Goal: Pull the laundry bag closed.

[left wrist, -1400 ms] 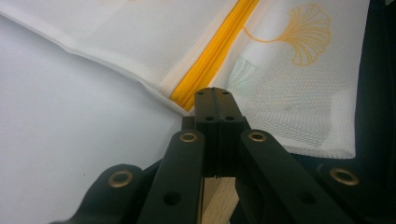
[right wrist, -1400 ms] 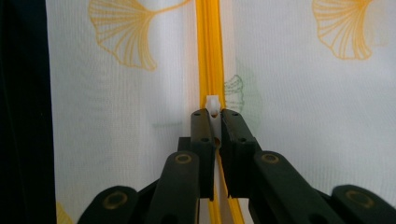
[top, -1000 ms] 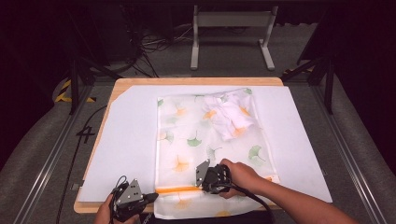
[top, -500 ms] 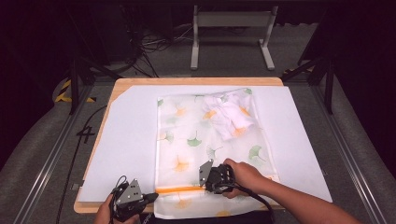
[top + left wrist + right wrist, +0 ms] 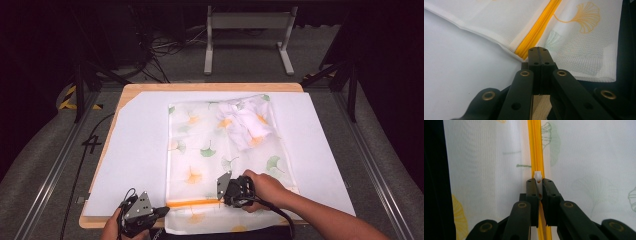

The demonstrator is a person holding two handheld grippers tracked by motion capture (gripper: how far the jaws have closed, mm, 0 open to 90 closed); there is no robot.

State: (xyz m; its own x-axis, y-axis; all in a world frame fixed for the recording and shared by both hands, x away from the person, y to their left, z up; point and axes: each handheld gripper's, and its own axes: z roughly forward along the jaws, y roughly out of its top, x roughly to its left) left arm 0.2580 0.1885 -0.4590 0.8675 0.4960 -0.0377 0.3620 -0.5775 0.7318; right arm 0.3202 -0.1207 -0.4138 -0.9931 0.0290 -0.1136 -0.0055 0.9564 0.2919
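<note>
A white mesh bag (image 5: 200, 150) printed with ginkgo leaves lies flat on the table, with a white garment (image 5: 245, 125) inside its far right corner. An orange zipper (image 5: 192, 203) runs across the bag near the front edge. My left gripper (image 5: 162, 211) sits at the zipper's left end. In the left gripper view it (image 5: 539, 50) is shut on the mesh bag's corner (image 5: 519, 53). My right gripper (image 5: 221, 200) is held over the zipper's middle. In the right gripper view it (image 5: 538, 181) is shut on the white zipper pull (image 5: 537, 174), with orange zipper (image 5: 535, 145) running ahead.
The bag rests on a white sheet (image 5: 140, 150) that covers a wooden table (image 5: 200, 86). A metal stand (image 5: 247, 30) and cables (image 5: 165, 45) are on the floor behind. Frame rails (image 5: 55, 165) run along both sides of the table.
My right gripper has slid slightly to the right along the zipper with the pull in it. The left gripper has stayed put.
</note>
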